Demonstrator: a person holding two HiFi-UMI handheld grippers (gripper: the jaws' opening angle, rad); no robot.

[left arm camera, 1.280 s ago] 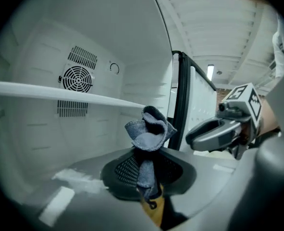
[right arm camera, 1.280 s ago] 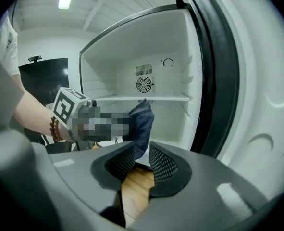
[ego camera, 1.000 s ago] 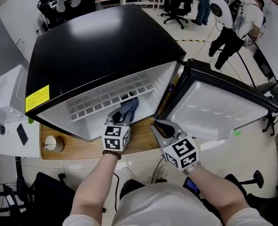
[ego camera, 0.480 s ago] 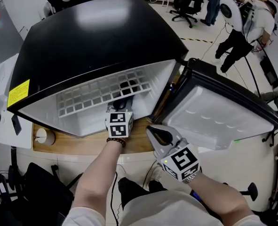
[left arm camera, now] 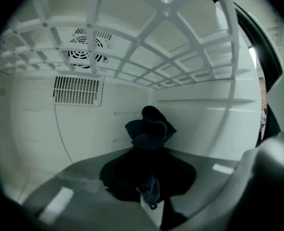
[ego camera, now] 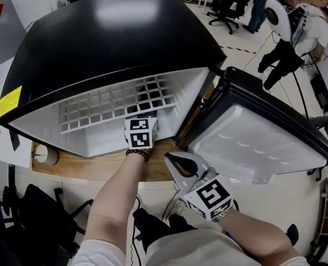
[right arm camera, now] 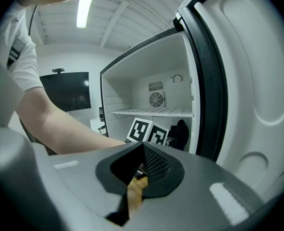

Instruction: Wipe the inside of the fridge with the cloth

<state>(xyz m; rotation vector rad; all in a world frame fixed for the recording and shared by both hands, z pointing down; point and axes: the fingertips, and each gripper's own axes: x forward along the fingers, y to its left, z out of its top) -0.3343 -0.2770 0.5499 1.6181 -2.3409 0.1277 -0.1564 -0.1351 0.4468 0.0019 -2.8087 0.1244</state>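
While the right gripper (ego camera: 170, 158) hangs outside the cabinet with its grey jaws clenched on nothing, the left gripper (left arm camera: 149, 150) reaches into the small black-topped fridge with the white lining (ego camera: 108, 37) and grasps the bunched dark blue cloth (left arm camera: 150, 128) at its tips. The cloth is therefore inside, under the white plastic grid shelf (ego camera: 105, 105) and toward the right-hand wall, so I judge the wiping under way rather than finished (no smear or damp track shows, so how much lining is done cannot be told). Whether the cloth touches a surface at this moment is unclear. Room is tight above, where the shelf sits low over the gripper. The floor and left side lie open, and the back wall with its slotted vent (left arm camera: 78, 89) and round fan grille (left arm camera: 86, 44) looks unreached. The open white-lined door (ego camera: 258, 143) stands at the right, close beside the idle gripper.
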